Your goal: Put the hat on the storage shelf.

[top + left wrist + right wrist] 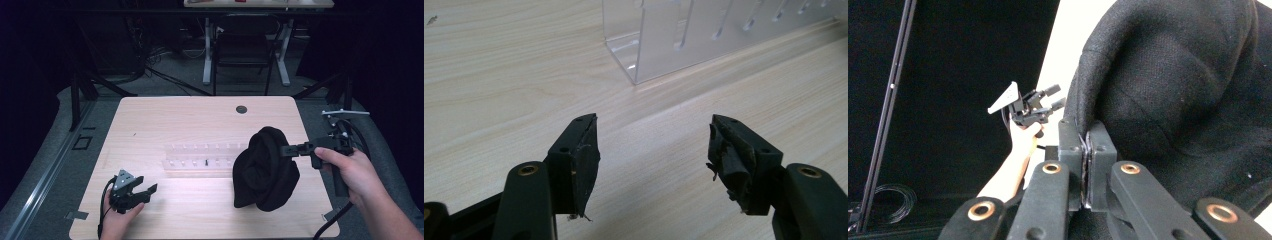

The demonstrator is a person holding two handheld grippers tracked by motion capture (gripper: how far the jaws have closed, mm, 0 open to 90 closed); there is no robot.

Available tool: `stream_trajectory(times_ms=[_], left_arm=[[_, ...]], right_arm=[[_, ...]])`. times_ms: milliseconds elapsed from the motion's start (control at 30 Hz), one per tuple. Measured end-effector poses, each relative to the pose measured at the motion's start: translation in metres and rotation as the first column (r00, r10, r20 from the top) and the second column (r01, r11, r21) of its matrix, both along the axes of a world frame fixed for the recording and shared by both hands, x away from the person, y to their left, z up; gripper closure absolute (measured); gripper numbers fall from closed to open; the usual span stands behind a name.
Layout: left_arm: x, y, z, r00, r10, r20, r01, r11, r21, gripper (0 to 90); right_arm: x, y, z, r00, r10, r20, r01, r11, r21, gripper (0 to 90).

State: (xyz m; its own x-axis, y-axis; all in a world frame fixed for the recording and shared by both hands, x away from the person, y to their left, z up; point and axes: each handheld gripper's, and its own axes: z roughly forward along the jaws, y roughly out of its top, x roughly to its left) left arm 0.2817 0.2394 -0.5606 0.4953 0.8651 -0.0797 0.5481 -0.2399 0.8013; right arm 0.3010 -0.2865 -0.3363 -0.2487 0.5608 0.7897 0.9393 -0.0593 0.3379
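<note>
A black knitted hat (265,170) hangs at the right half of the table, its lower part near or on the wood. My right gripper (285,150) is shut on its edge at the upper right; in the right gripper view the jaws pinch the hat's (1168,90) rim between the right gripper's (1087,150) pads. My left gripper (150,190) rests open near the table's front left corner, held by a hand. In the left gripper view the left gripper (654,150) has nothing between its fingers (579,160), only bare wood.
A clear plastic rack (205,157) with several pegs lies across the table's middle, its end (664,45) just beyond the left gripper. A round cable hole (241,109) sits at the table's far edge. A chair (242,50) and desk legs stand behind the table.
</note>
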Motion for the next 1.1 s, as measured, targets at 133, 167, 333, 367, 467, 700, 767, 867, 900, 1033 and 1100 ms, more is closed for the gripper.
stream_trajectory(times_ms=[133, 167, 333, 367, 467, 700, 767, 867, 900, 1033, 1100], left_arm=[[0.000, 0.000, 0.000, 1.0000, -0.001, -0.001, 0.001, 1.0000, 0.000, 37.2], [0.000, 0.000, 0.000, 1.0000, -0.001, -0.001, 0.001, 1.0000, 0.000, 37.1], [0.000, 0.000, 0.000, 1.0000, -0.003, 0.000, 0.003, 1.0000, -0.003, 37.2], [0.000, 0.000, 0.000, 1.0000, -0.003, 0.000, 0.003, 1.0000, -0.002, 37.1], [0.000, 0.000, 0.000, 1.0000, -0.002, 0.000, 0.002, 1.0000, -0.005, 37.2], [0.000, 0.000, 0.000, 1.0000, -0.002, -0.001, 0.002, 1.0000, -0.008, 37.1], [0.000, 0.000, 0.000, 1.0000, -0.003, -0.001, 0.003, 1.0000, -0.007, 37.1], [0.001, -0.001, 0.000, 1.0000, -0.006, -0.001, 0.006, 1.0000, -0.006, 37.2], [0.001, -0.001, 0.000, 1.0000, -0.006, 0.000, 0.006, 1.0000, -0.005, 37.1], [0.001, -0.001, 0.000, 1.0000, -0.006, -0.001, 0.006, 1.0000, -0.007, 37.2], [0.001, -0.001, 0.000, 1.0000, -0.006, -0.001, 0.006, 1.0000, -0.007, 37.1]], right_arm=[[0.001, 0.001, 0.008, 0.9997, -0.010, 0.022, 0.009, 1.000, 0.012, 88.4], [0.002, 0.001, 0.010, 0.9995, -0.010, 0.030, 0.010, 1.000, 0.015, 88.5], [0.005, 0.003, 0.018, 0.9990, -0.016, 0.041, 0.015, 1.000, 0.025, 88.5], [0.006, 0.004, 0.019, 0.9989, -0.019, 0.042, 0.018, 0.999, 0.028, 88.4], [0.010, 0.007, 0.022, 0.9989, -0.019, 0.044, 0.017, 0.999, 0.032, 88.4], [0.016, 0.014, 0.031, 0.9981, -0.023, 0.057, 0.020, 0.999, 0.042, 88.4], [0.020, 0.016, 0.034, 0.9978, -0.020, 0.064, 0.017, 0.999, 0.046, 88.5], [0.023, 0.019, 0.035, 0.9975, -0.025, 0.066, 0.021, 0.998, 0.055, 88.4], [0.024, 0.020, 0.036, 0.9974, -0.023, 0.068, 0.020, 0.998, 0.054, 88.4], [0.031, 0.026, 0.036, 0.9973, -0.024, 0.069, 0.020, 0.998, 0.060, 88.5], [0.035, 0.029, 0.036, 0.9973, -0.029, 0.068, 0.025, 0.998, 0.064, 88.5]])
